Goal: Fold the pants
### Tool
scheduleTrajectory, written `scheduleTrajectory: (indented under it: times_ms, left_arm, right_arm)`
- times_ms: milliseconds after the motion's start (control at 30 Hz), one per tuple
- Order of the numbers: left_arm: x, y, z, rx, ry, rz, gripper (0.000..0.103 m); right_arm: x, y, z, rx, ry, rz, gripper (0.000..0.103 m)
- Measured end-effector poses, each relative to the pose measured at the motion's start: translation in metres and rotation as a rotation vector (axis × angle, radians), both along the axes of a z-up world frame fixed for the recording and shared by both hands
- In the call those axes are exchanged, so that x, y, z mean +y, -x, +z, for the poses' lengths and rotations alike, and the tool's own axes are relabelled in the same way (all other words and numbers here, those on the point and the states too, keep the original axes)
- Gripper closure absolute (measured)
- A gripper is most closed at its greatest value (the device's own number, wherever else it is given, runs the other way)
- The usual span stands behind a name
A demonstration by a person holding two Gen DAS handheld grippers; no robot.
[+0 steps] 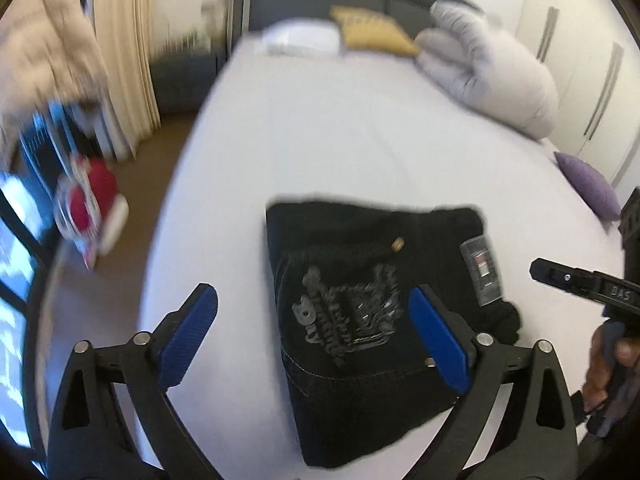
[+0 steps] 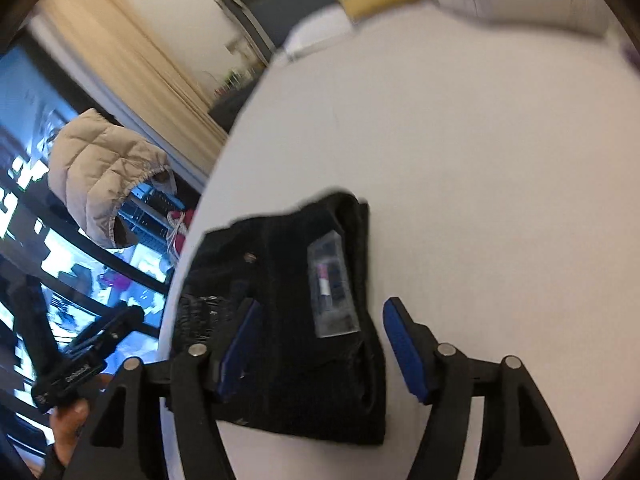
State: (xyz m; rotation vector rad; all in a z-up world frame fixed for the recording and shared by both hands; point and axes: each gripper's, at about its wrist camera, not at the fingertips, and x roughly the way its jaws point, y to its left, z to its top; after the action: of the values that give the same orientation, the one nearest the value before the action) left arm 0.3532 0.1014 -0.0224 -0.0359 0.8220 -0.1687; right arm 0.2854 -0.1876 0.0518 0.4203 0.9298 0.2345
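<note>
Both grippers, left gripper [image 1: 312, 340] and right gripper [image 2: 316, 348], hang spread open and empty above the black pants [image 1: 372, 320]. These lie folded compactly near the bed's [image 1: 320, 140] left edge, so folding looks finished.

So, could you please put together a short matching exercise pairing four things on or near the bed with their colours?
Things:
1. pants
2. cushion by the headboard
3. cushion at the bed's right edge
4. puffer jacket

Colours:
a. beige
b. black
c. purple
d. yellow

Pairs: 1-b, 2-d, 3-c, 4-a
</note>
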Motion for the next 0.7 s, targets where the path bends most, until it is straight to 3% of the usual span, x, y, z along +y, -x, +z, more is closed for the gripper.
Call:
scheduleTrajectory:
  times_ms: [167,300,433,533,600,700]
  left_arm:
    - [-0.027,0.039,0.060,-0.118,-0.020,0.027,0.000]
    - [-0.047,0.084,0.104,-0.234,-0.099,0.055,0.000]
    - [-0.070,0.142,0.161,-0.429,-0.209,0.115,0.000]
    - [-0.075,0.186,0.197,-0.542,-0.227,0.145,0.000]
    - [-0.077,0.210,0.216,-0.576,-0.205,0.132,0.000]
    - [-0.085,0.247,0.230,-0.635,-0.245,0.172,0.000]
  right_arm:
    - [0.012,0.043,0.059,-0.145,0.045,-0.018,0.024]
    - [0.022,0.075,0.096,-0.238,0.081,-0.021,0.020]
    - [0.025,0.119,0.134,-0.396,0.134,-0.079,0.000]
    - [0.024,0.153,0.162,-0.532,0.150,-0.130,0.000]
    - [0.025,0.169,0.179,-0.591,0.169,-0.162,0.000]
    - [0.023,0.196,0.200,-0.687,0.212,-0.235,0.000]
